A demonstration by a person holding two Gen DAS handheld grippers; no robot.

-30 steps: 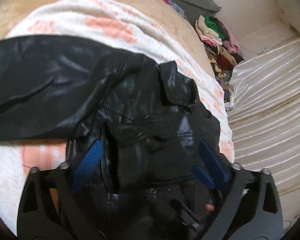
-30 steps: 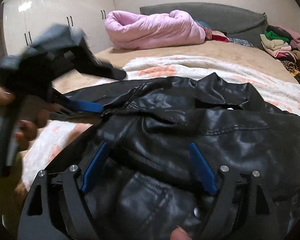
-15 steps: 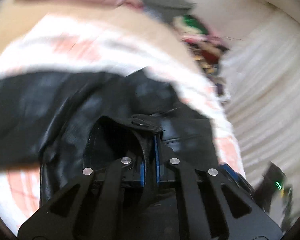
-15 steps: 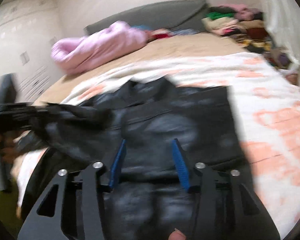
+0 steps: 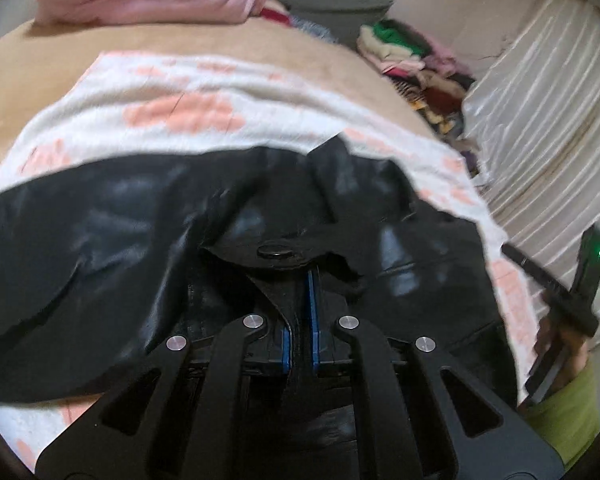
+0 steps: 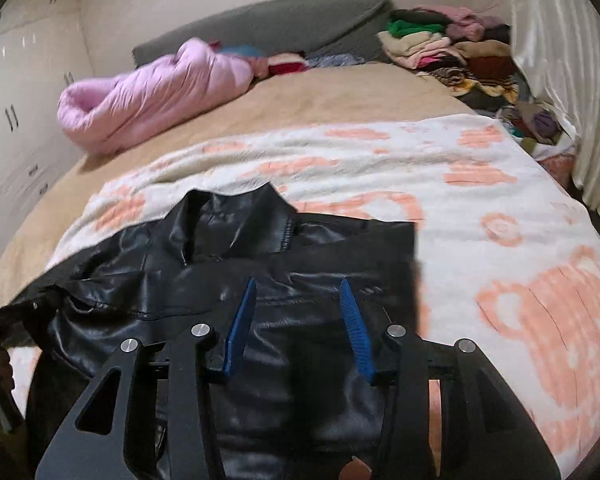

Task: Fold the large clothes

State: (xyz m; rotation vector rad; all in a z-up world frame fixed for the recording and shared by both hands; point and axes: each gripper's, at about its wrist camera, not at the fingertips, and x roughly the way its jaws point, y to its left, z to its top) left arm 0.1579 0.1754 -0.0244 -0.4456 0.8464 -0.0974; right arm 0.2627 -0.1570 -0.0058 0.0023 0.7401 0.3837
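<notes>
A black leather jacket [image 5: 112, 240] lies on a white blanket with orange prints [image 5: 180, 108] on the bed. My left gripper [image 5: 300, 280] is shut on a fold of the jacket's edge near a snap button [image 5: 275, 251]. In the right wrist view the jacket [image 6: 300, 248] lies with its collar [image 6: 236, 216] toward the far side. My right gripper [image 6: 296, 296] is open just above the jacket's body, holding nothing. The right gripper's body [image 5: 556, 292] shows at the right edge of the left wrist view.
A pink puffy coat [image 6: 152, 92] lies at the far left of the bed. A pile of mixed clothes [image 6: 452, 52] sits at the far right by a grey headboard cushion [image 6: 268, 24]. White curtains [image 6: 564, 60] hang at the right. White cupboards [image 6: 20, 92] stand at the left.
My left gripper closed on the jacket's edge and holds it. My right gripper narrowed its opening and swung right across the jacket toward its right side.
</notes>
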